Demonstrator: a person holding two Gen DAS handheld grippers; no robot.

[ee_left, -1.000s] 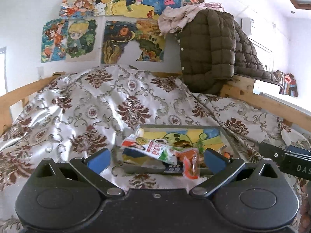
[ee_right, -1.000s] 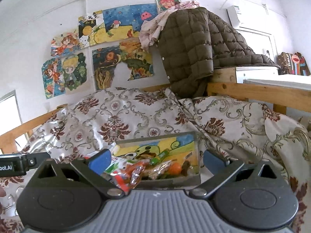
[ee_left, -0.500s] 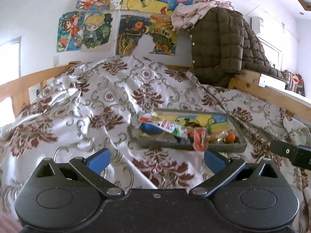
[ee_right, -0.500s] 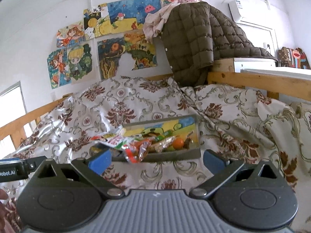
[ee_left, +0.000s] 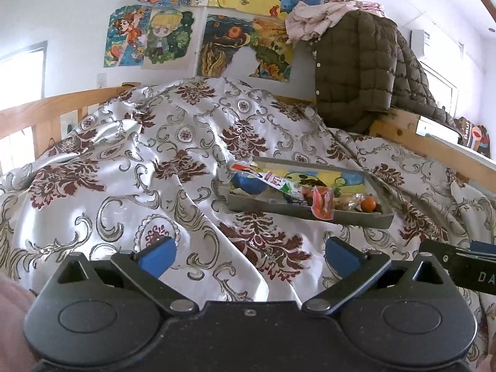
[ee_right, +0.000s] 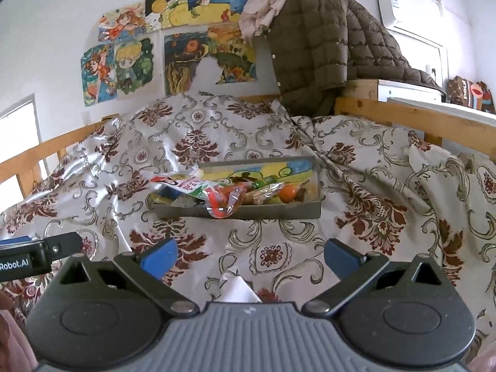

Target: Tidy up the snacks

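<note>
A shallow grey tray (ee_left: 310, 212) (ee_right: 248, 212) with a painted bottom lies on the patterned bedspread (ee_left: 155, 170) (ee_right: 279, 248), filled with snacks. A long white and red packet (ee_left: 272, 181) (ee_right: 186, 183) sticks out over its left end, a red clear wrapper (ee_left: 322, 206) (ee_right: 223, 203) droops over the front wall, and a small orange ball (ee_left: 368, 205) (ee_right: 287, 192) sits at the right. My left gripper (ee_left: 249, 255) hangs open well short of the tray, nothing between its blue pads. My right gripper (ee_right: 251, 255) is likewise open and empty.
A brown quilted jacket (ee_left: 365, 71) (ee_right: 325, 49) hangs over the wooden bed rail (ee_left: 434, 145) (ee_right: 418, 117) at the back right. Paintings (ee_left: 217, 15) (ee_right: 173, 40) cover the wall behind. The other gripper's black body shows at each view's edge (ee_left: 465, 266) (ee_right: 34, 254).
Both grippers have drawn back from the tray, which now lies farther off and smaller in both views. Both stay open and empty; the snacks have not moved.
</note>
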